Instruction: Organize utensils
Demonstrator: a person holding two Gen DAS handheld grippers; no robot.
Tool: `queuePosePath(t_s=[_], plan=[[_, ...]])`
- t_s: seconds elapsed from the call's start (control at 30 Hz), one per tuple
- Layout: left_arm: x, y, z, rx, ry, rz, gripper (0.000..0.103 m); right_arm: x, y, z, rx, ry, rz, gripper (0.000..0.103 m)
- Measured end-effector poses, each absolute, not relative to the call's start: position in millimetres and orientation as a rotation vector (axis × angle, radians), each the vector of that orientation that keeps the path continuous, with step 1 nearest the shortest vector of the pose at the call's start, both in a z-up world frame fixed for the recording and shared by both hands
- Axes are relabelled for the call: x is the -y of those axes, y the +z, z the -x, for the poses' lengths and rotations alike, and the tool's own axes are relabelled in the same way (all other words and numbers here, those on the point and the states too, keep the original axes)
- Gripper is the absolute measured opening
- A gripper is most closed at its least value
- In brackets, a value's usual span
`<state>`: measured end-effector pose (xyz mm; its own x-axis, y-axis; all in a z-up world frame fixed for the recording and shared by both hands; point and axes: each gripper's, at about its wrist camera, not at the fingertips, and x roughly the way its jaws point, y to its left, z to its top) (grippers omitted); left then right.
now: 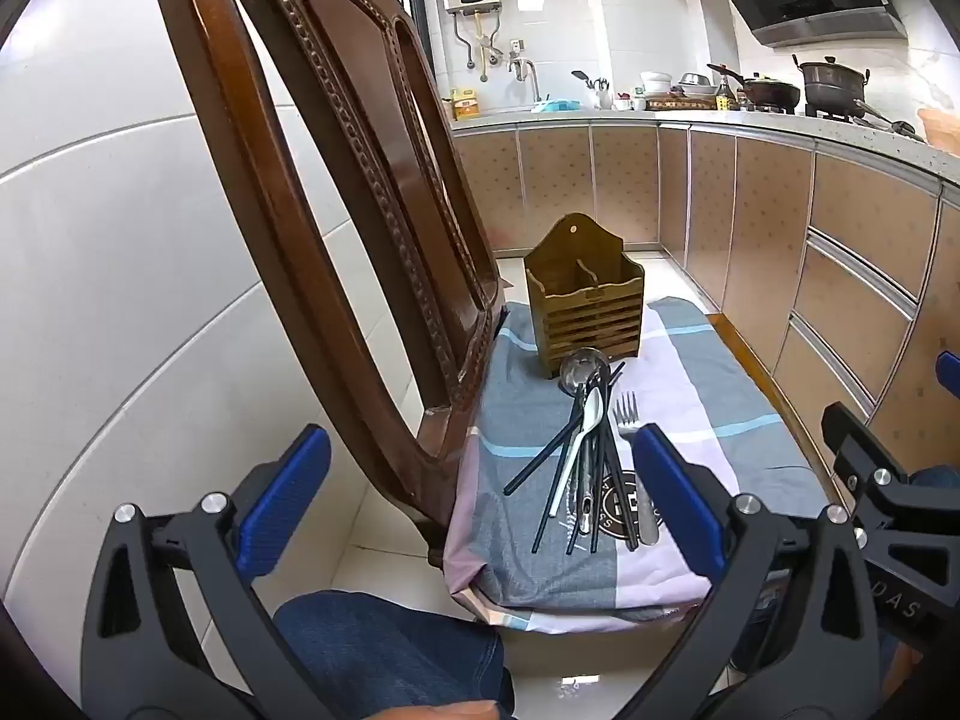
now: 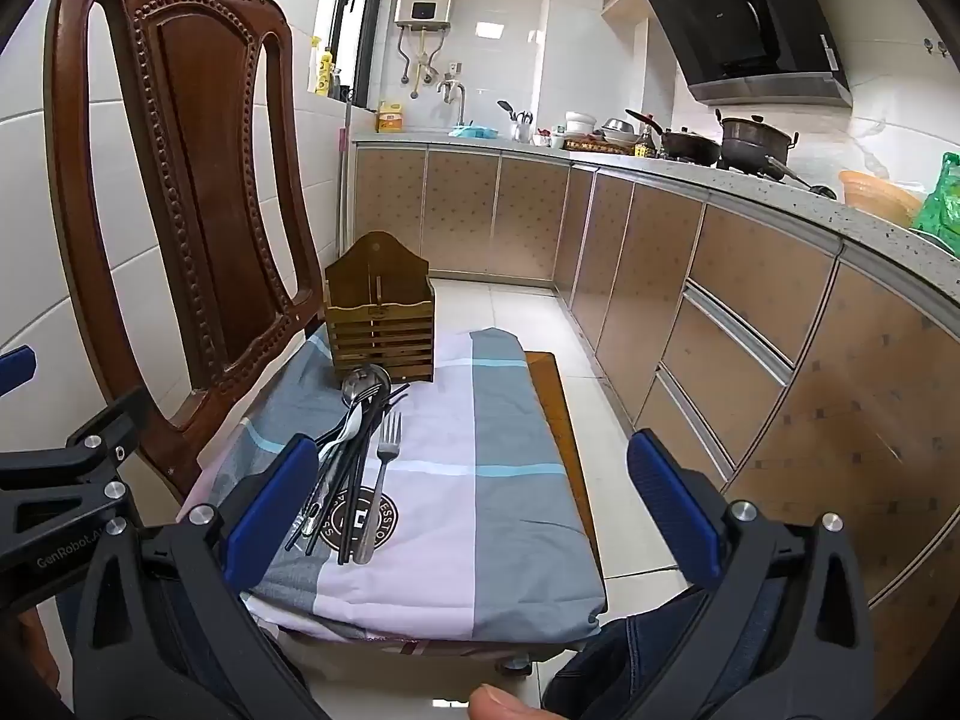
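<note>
Steel and black utensils (image 1: 591,450) lie heaped on the cloth-covered chair seat (image 1: 708,396), just before the empty wooden caddy (image 1: 585,306). Left gripper (image 1: 480,498) and right gripper (image 2: 474,504) hover wide, empty. Risk: crossed chopsticks may drag neighbours when lifted.

- "GenRobot.AI" in pale letters on the black body of the left gripper (image 2: 60,552), seen at the left edge of the right wrist view
- "DAS", a cut-off fragment, on the black body of the right gripper (image 1: 900,606), at the right edge of the left wrist view
- round dark emblem (image 2: 360,525) printed on the cloth (image 2: 510,480), ring lettering partly legible as "ESSION", rest hidden under cutlery
- small plaque on the wooden holder (image 2: 379,313), unreadable
</note>
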<state>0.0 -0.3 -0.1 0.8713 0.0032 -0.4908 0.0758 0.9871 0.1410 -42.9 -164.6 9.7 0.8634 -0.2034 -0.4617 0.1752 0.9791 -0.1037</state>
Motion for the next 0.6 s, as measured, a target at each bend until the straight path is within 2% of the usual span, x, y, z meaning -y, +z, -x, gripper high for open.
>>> queuePosePath(t_s=[0.6], plan=[[0.1, 0.0, 0.1, -0.509, -0.038, -0.154, 0.099, 165.0, 9.7, 44.5, -0.484, -0.199, 0.057, 0.100]])
